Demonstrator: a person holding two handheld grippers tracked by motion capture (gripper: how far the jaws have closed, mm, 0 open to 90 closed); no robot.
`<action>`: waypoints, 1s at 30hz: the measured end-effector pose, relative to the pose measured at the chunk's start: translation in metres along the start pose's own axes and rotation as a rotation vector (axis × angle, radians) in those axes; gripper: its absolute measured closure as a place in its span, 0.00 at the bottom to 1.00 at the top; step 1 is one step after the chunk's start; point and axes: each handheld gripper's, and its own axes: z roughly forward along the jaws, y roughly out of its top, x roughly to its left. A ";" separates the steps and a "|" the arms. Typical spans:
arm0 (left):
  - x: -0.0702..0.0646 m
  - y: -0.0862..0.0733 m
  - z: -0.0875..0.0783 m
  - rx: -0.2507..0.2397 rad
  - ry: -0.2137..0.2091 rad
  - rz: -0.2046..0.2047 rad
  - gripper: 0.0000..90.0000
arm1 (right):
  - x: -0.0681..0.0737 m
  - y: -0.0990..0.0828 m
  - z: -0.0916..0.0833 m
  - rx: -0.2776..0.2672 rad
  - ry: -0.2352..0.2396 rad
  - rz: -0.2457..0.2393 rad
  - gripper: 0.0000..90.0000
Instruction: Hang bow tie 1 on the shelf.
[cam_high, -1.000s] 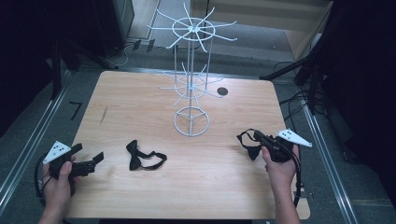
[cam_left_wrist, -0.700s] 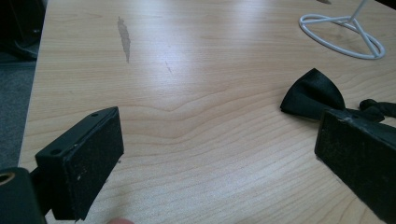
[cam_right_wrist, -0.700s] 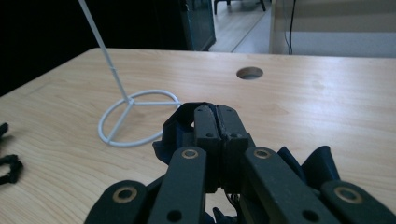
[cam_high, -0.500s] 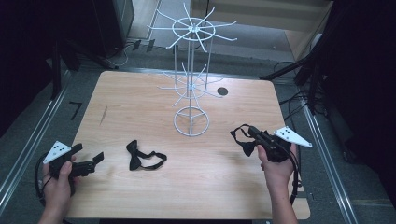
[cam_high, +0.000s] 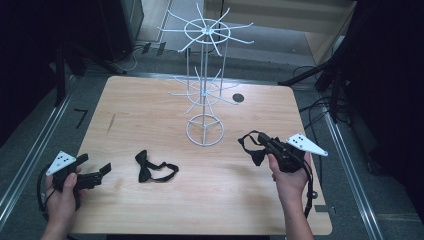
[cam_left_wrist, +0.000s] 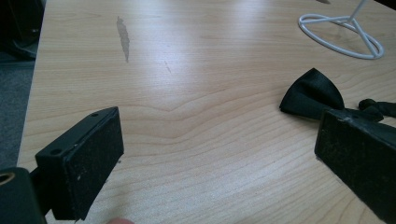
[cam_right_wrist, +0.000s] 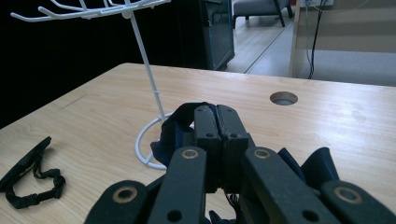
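Bow tie (cam_high: 252, 145), seemingly black, is clamped by the right tool (cam_high: 264, 141) at lower right; left tool (cam_high: 102, 171) is held released, lower left

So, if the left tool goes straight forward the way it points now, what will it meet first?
Probably the bow tie lying on the table: it sits just ahead of the open left tool, though slightly to one side, so depth is uncertain.

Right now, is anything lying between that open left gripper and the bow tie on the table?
Nothing visible does. The left gripper sits open near the table's front left corner, and only bare wood of the table lies between it and the bow tie. The white wire stand is farther back, off that path.
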 end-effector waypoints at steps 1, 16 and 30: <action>0.000 0.000 0.000 0.002 -0.002 -0.001 0.02 | 0.002 0.002 0.002 -0.006 0.004 0.002 1.00; 0.001 0.000 0.000 0.001 -0.005 -0.002 0.02 | 0.013 0.025 0.015 -0.031 0.035 -0.026 1.00; 0.001 0.000 0.000 -0.002 -0.013 0.003 0.02 | 0.023 0.047 0.022 -0.045 0.051 -0.044 1.00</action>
